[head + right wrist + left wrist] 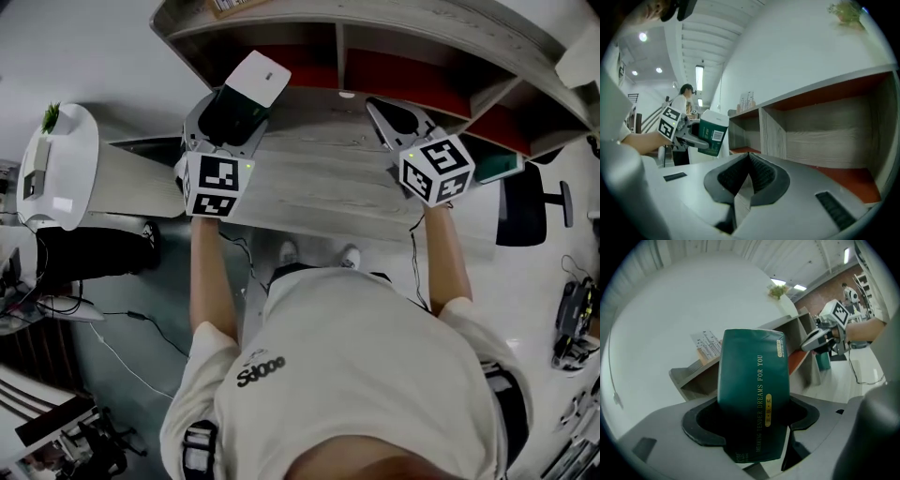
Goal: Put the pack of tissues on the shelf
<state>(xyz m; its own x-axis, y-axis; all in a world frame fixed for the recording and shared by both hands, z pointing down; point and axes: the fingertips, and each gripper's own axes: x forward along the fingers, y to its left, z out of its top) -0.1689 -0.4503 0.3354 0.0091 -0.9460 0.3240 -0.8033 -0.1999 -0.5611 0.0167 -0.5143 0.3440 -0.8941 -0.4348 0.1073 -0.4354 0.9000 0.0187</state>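
The dark green pack of tissues stands upright between the jaws of my left gripper, which are shut on its lower part. In the head view the pack's white end points toward the left compartment of the shelf, just in front of the shelf's edge, held by the left gripper. My right gripper hovers over the desk before the middle compartment. Its jaws are pressed together with nothing in them. The right gripper view shows the pack off to the left, outside the shelf.
The shelf has red-floored open compartments with grey dividers. Books stand on its top left. A white round table with a small plant is at the left, an office chair at the right. A person stands far behind.
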